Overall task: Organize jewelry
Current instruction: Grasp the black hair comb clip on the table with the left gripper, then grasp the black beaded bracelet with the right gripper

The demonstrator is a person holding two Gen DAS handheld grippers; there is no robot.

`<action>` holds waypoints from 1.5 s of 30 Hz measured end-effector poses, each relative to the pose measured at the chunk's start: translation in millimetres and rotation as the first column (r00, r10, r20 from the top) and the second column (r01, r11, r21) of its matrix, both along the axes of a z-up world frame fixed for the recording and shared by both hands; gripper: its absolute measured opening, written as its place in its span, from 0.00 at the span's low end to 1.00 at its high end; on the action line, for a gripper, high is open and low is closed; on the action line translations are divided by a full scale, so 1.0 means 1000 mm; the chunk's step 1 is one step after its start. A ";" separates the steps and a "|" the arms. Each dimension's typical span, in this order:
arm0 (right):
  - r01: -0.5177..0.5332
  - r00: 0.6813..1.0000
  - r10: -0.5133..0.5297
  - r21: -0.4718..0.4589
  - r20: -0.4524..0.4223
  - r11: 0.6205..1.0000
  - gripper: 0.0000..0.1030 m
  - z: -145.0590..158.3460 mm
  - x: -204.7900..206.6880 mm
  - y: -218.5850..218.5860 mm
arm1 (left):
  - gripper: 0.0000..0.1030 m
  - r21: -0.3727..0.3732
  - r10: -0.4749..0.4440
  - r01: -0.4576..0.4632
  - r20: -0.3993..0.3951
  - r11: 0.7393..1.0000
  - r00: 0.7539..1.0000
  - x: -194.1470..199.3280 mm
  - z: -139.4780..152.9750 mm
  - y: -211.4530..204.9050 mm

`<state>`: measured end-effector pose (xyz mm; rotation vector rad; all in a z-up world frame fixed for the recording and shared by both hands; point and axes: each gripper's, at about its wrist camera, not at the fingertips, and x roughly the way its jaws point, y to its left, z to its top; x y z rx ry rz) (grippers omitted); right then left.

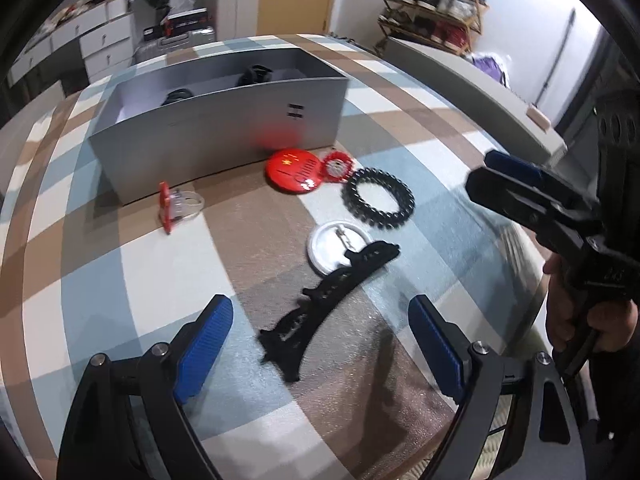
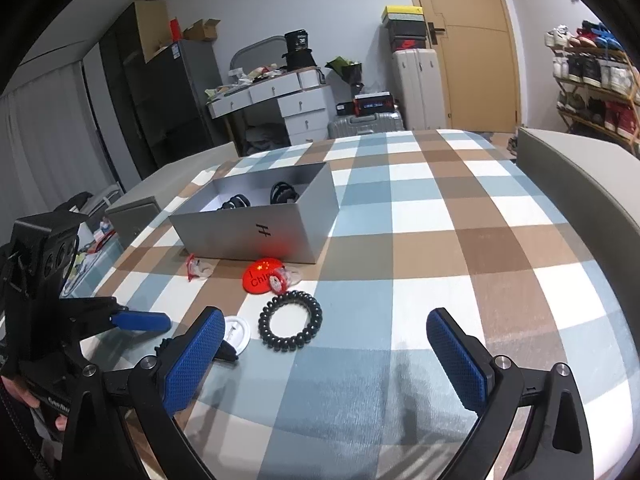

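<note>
Checked blue, brown and white cloth covers the worktop [image 2: 440, 216]. Both tools stand wide apart at the fingers and hold nothing. Just ahead of the left hand-held gripper [image 1: 320, 344], between its blue pads, lies a black hair clip [image 1: 320, 300], its far end resting over a white round badge [image 1: 332, 246]. Beyond those sit a black coil hair tie [image 1: 378, 197], a red badge [image 1: 294, 170] and an open grey box [image 1: 216, 136]. The right hand-held gripper [image 2: 324, 356] hovers near the coil tie, which lies ahead to its left.
</note>
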<state>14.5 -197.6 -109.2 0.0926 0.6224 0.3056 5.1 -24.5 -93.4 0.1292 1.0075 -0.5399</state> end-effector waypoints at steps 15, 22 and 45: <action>-0.004 1.000 0.004 0.011 -0.014 1.000 0.99 0.001 0.001 0.000 | 0.24 0.060 -0.047 0.046 0.019 0.997 0.999 -0.001 -0.002 0.001; -0.026 0.998 0.028 0.039 -0.050 0.999 0.99 -0.003 0.003 0.003 | 0.13 0.030 -0.058 0.058 0.016 0.998 0.998 0.000 -0.002 0.005; -0.124 0.979 0.115 -0.043 -0.170 0.991 0.86 -0.017 0.036 0.039 | 0.13 -0.067 0.082 -0.079 0.047 0.995 0.996 0.000 0.009 0.046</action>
